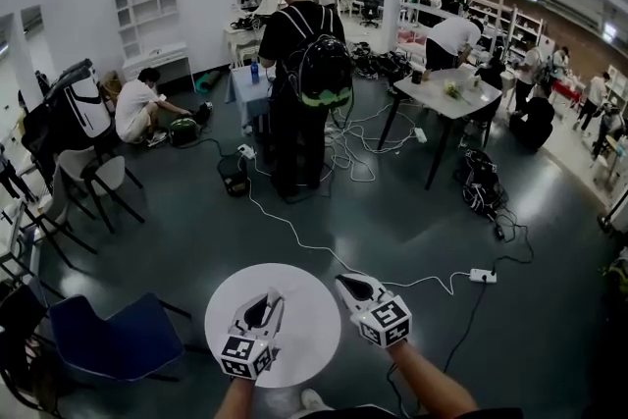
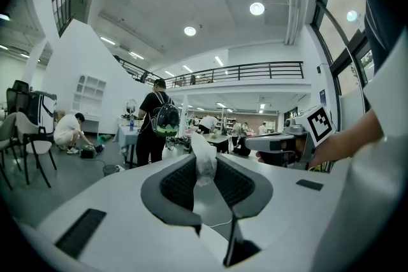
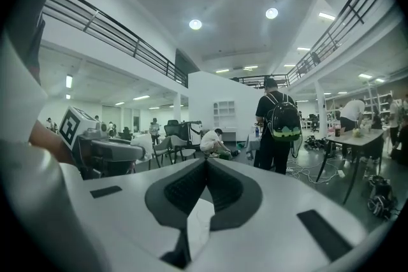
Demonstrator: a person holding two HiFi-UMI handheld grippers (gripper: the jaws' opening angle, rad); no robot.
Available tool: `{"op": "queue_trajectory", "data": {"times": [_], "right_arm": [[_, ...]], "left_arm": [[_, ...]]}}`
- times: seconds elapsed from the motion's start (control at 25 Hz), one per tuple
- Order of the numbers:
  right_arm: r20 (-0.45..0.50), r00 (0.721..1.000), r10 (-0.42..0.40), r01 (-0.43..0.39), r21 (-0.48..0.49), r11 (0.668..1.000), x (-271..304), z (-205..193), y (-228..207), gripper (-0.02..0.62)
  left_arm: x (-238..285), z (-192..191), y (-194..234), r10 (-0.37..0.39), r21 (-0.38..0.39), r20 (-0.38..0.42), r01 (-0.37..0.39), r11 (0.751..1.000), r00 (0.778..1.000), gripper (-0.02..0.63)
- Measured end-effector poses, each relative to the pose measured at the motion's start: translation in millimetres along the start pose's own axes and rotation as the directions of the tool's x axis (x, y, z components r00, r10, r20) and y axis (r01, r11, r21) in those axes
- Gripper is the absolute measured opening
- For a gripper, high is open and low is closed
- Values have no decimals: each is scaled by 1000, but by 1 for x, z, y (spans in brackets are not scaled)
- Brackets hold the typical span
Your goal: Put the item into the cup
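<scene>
My left gripper (image 2: 205,161) is shut on a small crumpled white item (image 2: 204,162), which sticks up between its dark pads. In the head view this left gripper (image 1: 273,299) hovers over a round white table (image 1: 314,348) at the bottom of the picture. My right gripper (image 1: 343,282) is just beyond the table's right edge, beside the left one. Its jaws meet at the tips with nothing between them in the right gripper view (image 3: 205,164). From the left gripper view the right gripper (image 2: 280,143) shows level at the right. No cup is in sight.
A blue chair (image 1: 118,339) stands left of the round table. A person with a black backpack (image 1: 306,64) stands ahead on the dark floor. White cables and a power strip (image 1: 483,276) lie to the right. A grey table (image 1: 446,98) stands further back.
</scene>
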State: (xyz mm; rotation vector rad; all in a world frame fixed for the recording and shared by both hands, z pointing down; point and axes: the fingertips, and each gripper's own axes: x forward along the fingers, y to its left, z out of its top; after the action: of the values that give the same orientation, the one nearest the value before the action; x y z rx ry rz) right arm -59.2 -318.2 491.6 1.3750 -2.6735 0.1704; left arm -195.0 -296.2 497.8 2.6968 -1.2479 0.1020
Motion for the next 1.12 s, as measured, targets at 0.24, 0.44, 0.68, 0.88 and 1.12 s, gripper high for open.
{"op": "queue_trajectory", "data": {"times": [0.24, 0.44, 0.68, 0.88, 1.12], "right_arm": [[-14, 1000, 10, -10, 5, 1000, 31, -4, 22, 14], [-30, 999, 28, -27, 6, 1000, 38, -16, 33, 14], [-51, 998, 20, -19, 17, 1000, 41, -35, 27, 14], [-70, 998, 8, -6, 35, 999, 49, -53, 9, 14], [-100, 995, 24, -18, 58, 998, 64, -82, -11, 14]], "left_arm": [[-10, -11, 32, 5, -10, -11, -5, 1000, 1000, 94], [-16, -19, 39, 15, -40, -18, -15, 999, 1000, 94], [-8, -38, 44, 5, -47, -37, -7, 999, 999, 94], [5, -51, 59, 25, -63, -50, -28, 998, 998, 94], [29, -69, 79, 61, -76, -71, -67, 995, 996, 94]]}}
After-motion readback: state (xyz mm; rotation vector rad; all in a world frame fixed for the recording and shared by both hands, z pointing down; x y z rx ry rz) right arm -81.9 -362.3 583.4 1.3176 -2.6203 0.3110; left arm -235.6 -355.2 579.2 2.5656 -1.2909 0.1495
